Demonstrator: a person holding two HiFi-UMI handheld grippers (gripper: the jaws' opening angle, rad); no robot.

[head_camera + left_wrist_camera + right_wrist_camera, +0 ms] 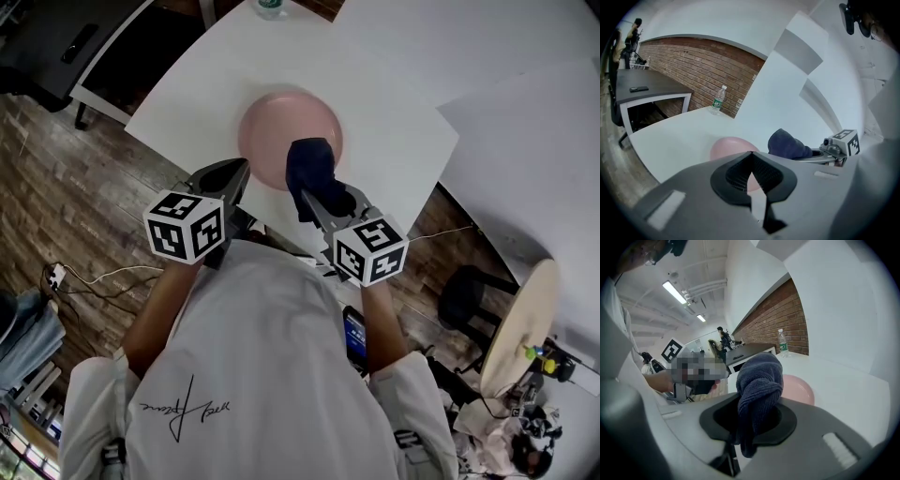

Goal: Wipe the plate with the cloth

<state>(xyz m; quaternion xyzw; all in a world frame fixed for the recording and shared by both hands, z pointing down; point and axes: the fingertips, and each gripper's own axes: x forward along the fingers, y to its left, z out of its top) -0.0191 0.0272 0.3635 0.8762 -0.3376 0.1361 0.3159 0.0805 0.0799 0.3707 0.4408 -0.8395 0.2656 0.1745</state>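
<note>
The plate (272, 127) lies on the white table (394, 112) just ahead of both jaw pairs in the head view, the dark cloth (311, 169) in the right gripper (317, 202) over its near rim. In the left gripper view the left gripper (752, 161) has jaws closed on nothing, plate just beyond their tips; in the right gripper view the jaws clamp the bunched cloth, so lowering it flat and sweeping with light pressure should wipe best
</note>
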